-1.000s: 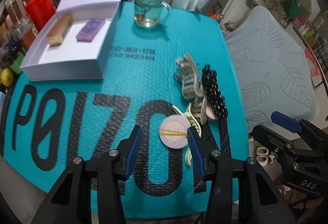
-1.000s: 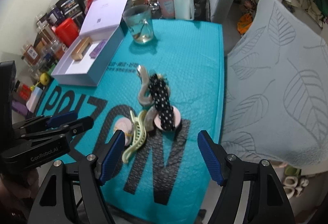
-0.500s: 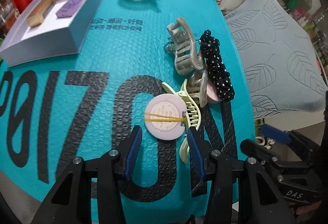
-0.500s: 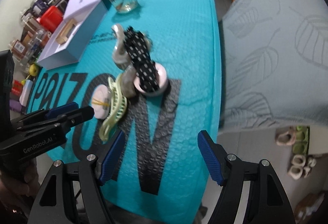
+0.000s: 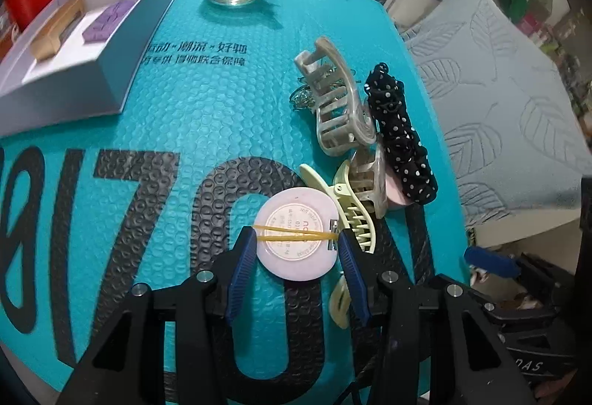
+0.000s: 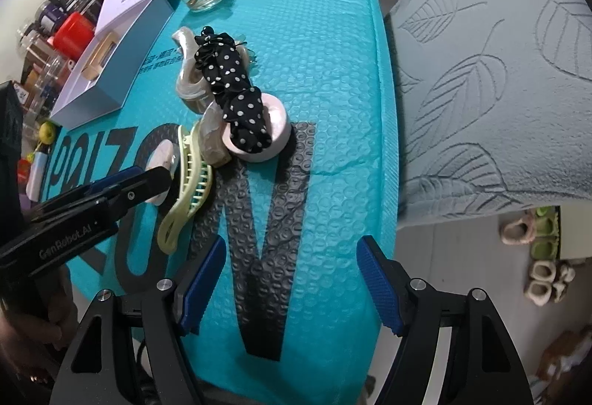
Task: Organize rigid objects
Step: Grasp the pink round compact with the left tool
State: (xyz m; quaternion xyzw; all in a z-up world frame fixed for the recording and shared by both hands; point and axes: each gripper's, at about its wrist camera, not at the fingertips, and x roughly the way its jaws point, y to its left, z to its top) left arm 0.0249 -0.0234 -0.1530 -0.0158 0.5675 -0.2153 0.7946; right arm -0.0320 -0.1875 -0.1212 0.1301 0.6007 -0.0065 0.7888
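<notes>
Left wrist view: the left gripper (image 5: pixel 298 251) brackets a round pink compact (image 5: pixel 298 234) on the teal mat (image 5: pixel 207 116); whether its pads press cannot be told.

Right wrist view: the right gripper (image 6: pixel 292 279) hovers, jaws apart, empty, near the hair clips (image 6: pixel 188 183).

Teal bubble-wrap mat (image 6: pixel 333 79) bare right of black polka-dot scrunchie (image 6: pixel 236 90); left of it, pale-green claw clip (image 6: pixel 188 179) and white open box (image 6: pixel 111 46) block.
</notes>
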